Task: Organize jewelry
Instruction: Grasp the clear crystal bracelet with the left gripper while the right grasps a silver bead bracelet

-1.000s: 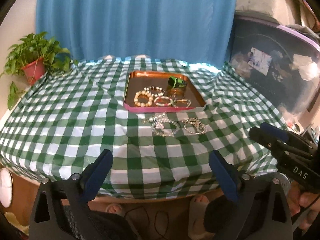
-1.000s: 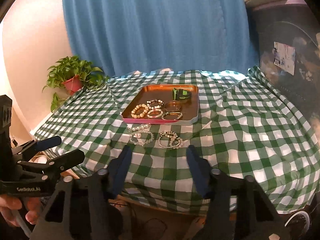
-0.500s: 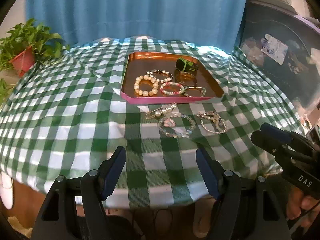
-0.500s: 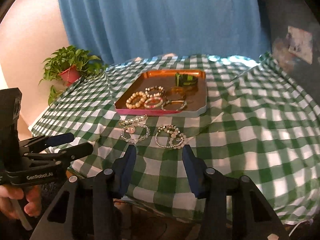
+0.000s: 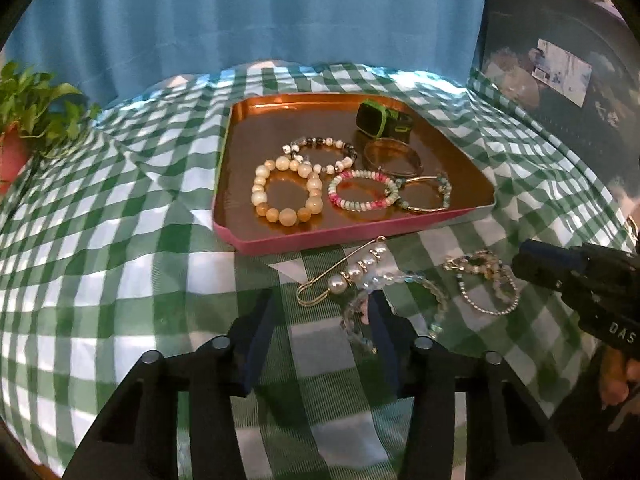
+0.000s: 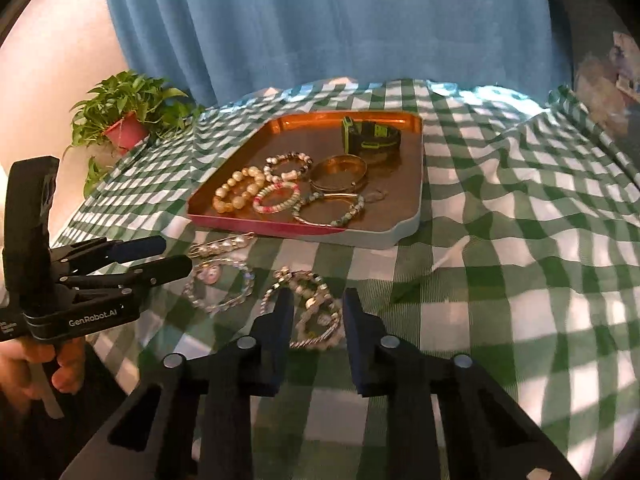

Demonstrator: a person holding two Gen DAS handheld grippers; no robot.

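A copper tray (image 5: pixel 280 242) with a pink rim holds several bead bracelets, a gold bangle (image 5: pixel 394 156) and a green watch (image 5: pixel 382 120). On the checked cloth in front of it lie a pearl pin (image 5: pixel 348 274), a clear bead bracelet (image 5: pixel 420 284) and a silver chain bracelet (image 5: pixel 486 286). My left gripper (image 5: pixel 320 320) hovers low just short of the pin. Its jaws are closing and the clear bracelet's edge lies by the right finger. My right gripper (image 6: pixel 316 314) is closing too, with the chain bracelet (image 6: pixel 308 312) between its tips, and its pads are not pressing on it.
A potted plant (image 6: pixel 124 120) stands at the table's far left corner. A blue curtain hangs behind the table. A dark bin with a label stands to the right. A person's hand (image 6: pixel 24 368) holds the left gripper (image 6: pixel 172 255) low at the front edge.
Both grippers moved forward and down toward the loose jewelry in front of the tray. The jaws of both have narrowed. The jewelry has not moved.
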